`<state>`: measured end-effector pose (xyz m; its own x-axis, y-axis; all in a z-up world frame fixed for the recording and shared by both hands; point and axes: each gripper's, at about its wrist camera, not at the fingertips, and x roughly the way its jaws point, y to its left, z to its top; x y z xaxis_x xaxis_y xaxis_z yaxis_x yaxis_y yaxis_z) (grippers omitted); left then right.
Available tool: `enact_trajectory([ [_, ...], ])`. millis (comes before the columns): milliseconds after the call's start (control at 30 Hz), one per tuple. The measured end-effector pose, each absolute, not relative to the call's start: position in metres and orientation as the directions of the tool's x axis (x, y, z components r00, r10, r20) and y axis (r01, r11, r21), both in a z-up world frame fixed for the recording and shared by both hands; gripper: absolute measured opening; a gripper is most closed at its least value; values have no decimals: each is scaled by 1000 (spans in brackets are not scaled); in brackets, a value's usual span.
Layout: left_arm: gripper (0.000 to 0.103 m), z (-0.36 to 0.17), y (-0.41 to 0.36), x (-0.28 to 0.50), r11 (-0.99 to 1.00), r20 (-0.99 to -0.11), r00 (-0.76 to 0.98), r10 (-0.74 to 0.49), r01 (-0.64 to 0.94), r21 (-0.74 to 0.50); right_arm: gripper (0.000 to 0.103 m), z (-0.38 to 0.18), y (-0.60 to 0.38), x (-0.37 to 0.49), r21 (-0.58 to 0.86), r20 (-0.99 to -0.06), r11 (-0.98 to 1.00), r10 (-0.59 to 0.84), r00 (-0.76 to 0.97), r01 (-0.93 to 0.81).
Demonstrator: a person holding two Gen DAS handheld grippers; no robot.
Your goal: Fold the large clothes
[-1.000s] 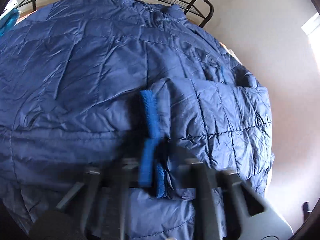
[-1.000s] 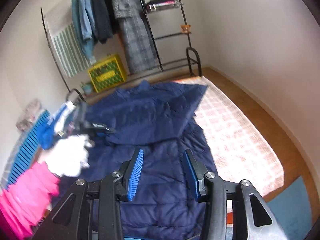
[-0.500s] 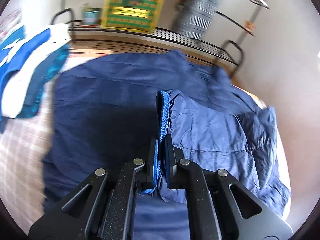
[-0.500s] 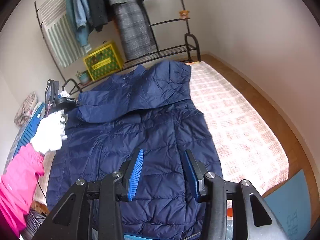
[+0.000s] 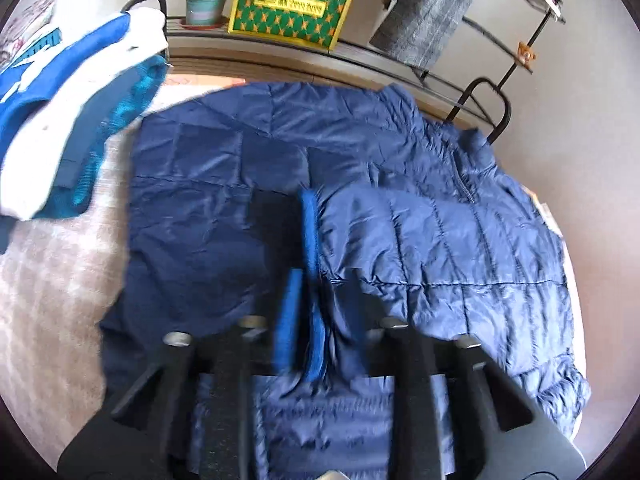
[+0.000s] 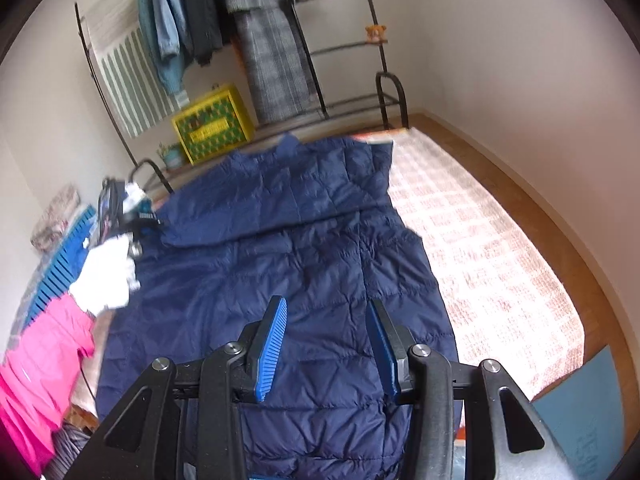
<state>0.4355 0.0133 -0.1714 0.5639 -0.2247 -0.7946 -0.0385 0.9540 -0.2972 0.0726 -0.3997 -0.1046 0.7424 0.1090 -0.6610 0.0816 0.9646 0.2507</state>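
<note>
A large navy quilted puffer jacket (image 6: 304, 248) lies spread on a checked mat (image 6: 480, 248). Its right sleeve (image 5: 440, 240) is folded across the body, with a bright blue cuff (image 5: 310, 224) at its end. My left gripper (image 5: 320, 312) hangs over the jacket; its fingers are blurred and look slightly parted around the cuff. It also shows at the jacket's left side in the right wrist view (image 6: 132, 216), held by a white-gloved hand. My right gripper (image 6: 328, 344) is open and empty above the jacket's lower part.
A black clothes rack (image 6: 240, 32) with hanging garments stands at the far wall, with a yellow-green crate (image 6: 214, 124) and a potted plant (image 5: 202, 6) on its base. Blue-and-white folded clothes (image 5: 68, 128) lie left of the jacket. Wooden floor (image 6: 540, 184) lies to the right.
My left gripper carried the sleeve across the jacket to the left, and its fingers, shut on the cuff before, now look parted. My right gripper stayed open and dropped a little nearer.
</note>
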Motion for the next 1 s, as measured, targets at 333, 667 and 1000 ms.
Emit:
enact_trajectory([
  [333, 55, -71, 77, 319, 947, -691, 668, -276, 66, -315, 44, -69, -434, 16, 301, -535, 943, 47, 843, 138],
  [667, 60, 16, 132, 190, 964, -621, 743, -251, 132, -232, 65, -3, -464, -55, 137, -434, 976, -96, 896, 171],
  [1000, 73, 45, 174, 106, 969, -600, 766, -231, 129, -209, 65, 30, -528, -109, 161, -442, 940, -203, 874, 300],
])
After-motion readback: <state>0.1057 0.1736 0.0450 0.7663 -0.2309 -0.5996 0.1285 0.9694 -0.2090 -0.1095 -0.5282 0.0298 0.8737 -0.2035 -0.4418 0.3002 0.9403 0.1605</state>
